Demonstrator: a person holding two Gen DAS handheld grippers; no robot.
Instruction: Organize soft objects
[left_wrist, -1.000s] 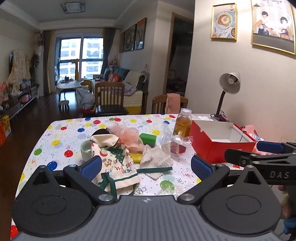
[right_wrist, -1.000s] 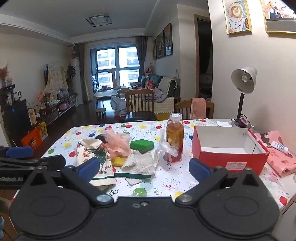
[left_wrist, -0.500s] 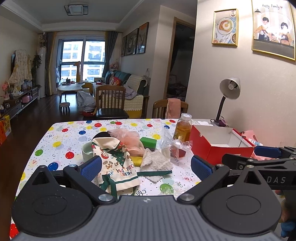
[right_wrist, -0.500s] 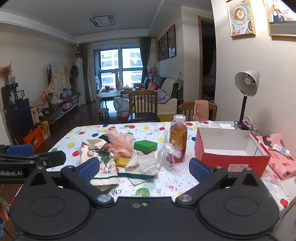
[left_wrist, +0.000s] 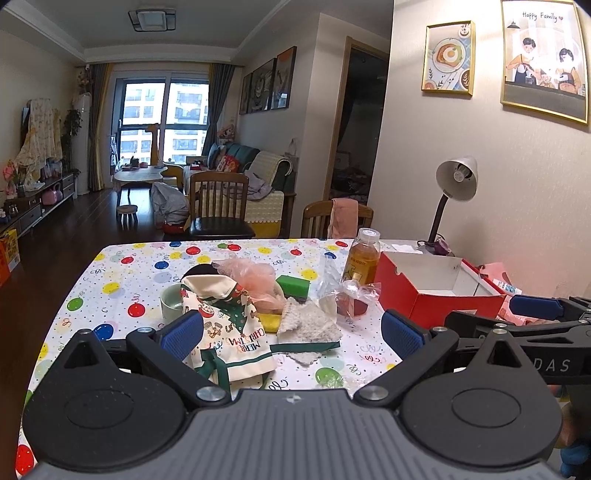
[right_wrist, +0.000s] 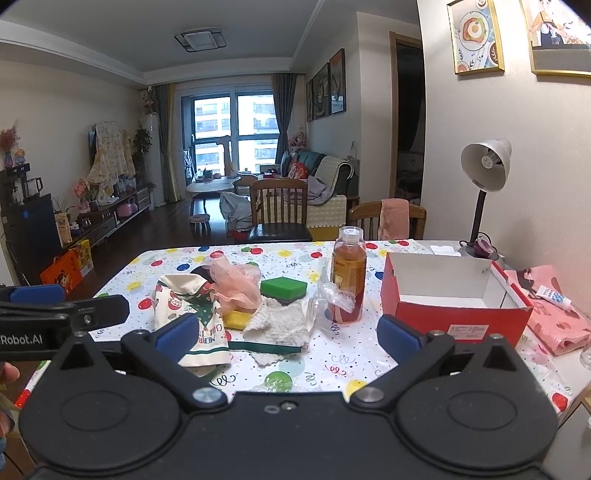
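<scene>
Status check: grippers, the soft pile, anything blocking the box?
Left hand-held gripper open, empty. Right hand-held gripper open, empty. Soft pile untouched on table; red box empty. Bottle and plastic bag between pile and box.

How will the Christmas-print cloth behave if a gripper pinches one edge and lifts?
Probably floppy: the Christmas-print cloth lies crumpled and draped, so it should sag from one pinch point. Its green ribbon trails under the white knitted cloth and may drag that along. It seems to lean on the pale green cup, which might get nudged.
</scene>
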